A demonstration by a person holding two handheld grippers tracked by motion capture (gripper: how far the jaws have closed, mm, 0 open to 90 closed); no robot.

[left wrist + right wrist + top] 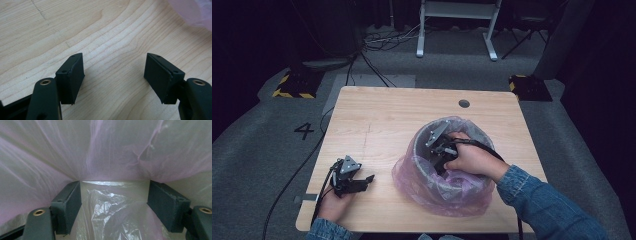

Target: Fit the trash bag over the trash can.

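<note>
A grey bin [418,165] lined with a thin pink plastic bag [437,194] stands on the wooden table [382,115], right of centre. My right gripper [440,152] reaches down inside the bin, held by a hand in a denim sleeve. In the right gripper view its jaws stand open [115,192], with the bag's film [100,150] stretched over the tips and crumpled plastic between them. My left gripper [364,182] rests on the table at the front left, left of the bin. It is open [115,67] over bare wood, and a corner of the bag [195,12] lies beyond it.
A round cable hole [464,103] sits near the table's far edge. Behind the table are a white frame's legs [457,30], loose cables, and yellow-black striped bases [294,87]. A "4" [303,131] is marked on the grey floor at left.
</note>
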